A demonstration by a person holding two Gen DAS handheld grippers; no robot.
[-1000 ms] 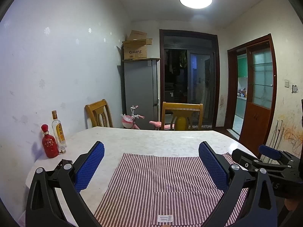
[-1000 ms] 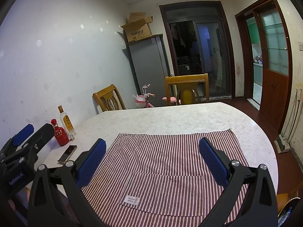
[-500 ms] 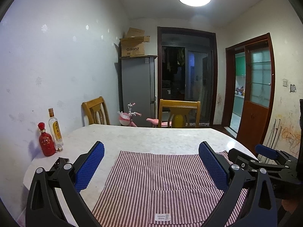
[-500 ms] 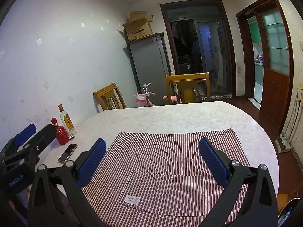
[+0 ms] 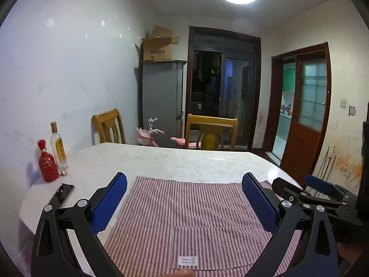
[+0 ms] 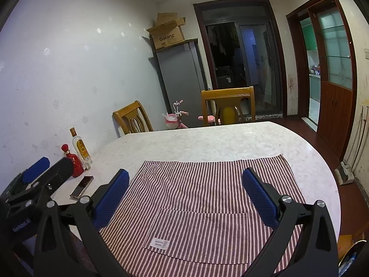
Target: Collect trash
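Note:
A red-and-white striped cloth [image 5: 184,210] [image 6: 207,196] lies flat on the white marble table [image 5: 173,161] [image 6: 219,143]. No loose trash shows on the table. My left gripper [image 5: 184,203] is open and empty, held above the cloth's near edge. My right gripper [image 6: 185,198] is open and empty, held above the cloth beside it. The right gripper shows at the right edge of the left wrist view [image 5: 318,191]; the left gripper shows at the left of the right wrist view [image 6: 37,184].
A red bottle [image 5: 47,161] [image 6: 71,161], a clear bottle [image 5: 58,147] [image 6: 80,147] and a phone [image 5: 62,194] [image 6: 81,187] stand at the table's left by the wall. Two wooden chairs [image 5: 211,133] [image 5: 108,127] and a pink tricycle [image 5: 152,136] are behind the table.
The left gripper has pulled back and lifted slightly, so the table looks farther and the phone has come into view. The right gripper has barely moved. Both stay open.

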